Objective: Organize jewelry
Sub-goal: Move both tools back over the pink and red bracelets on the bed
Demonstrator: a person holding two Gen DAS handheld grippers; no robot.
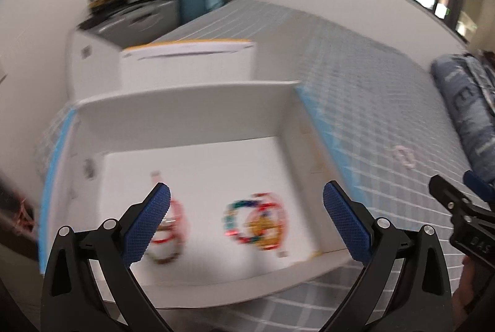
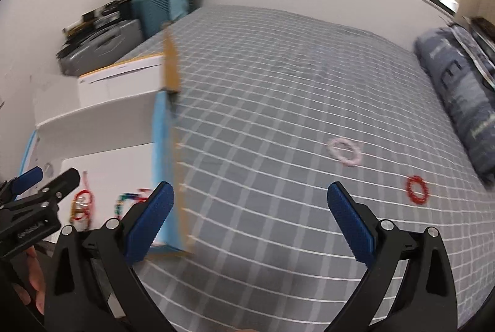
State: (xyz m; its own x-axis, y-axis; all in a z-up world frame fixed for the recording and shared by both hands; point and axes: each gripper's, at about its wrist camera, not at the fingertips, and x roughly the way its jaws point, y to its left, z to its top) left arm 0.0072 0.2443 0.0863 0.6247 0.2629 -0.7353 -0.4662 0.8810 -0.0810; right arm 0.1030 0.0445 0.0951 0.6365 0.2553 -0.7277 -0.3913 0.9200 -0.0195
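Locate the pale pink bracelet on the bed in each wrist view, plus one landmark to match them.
Left wrist view: the pale pink bracelet lies on the checked bedsheet at right of centre, to the right of the white box.
Right wrist view: same bracelet on the sheet right of centre, above the open right gripper, up-left of a red bracelet.
Shared landmark: the white box's light-blue right wall.

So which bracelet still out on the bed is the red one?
The small red bracelet nearest the pillow; the other loose one is pale pink.
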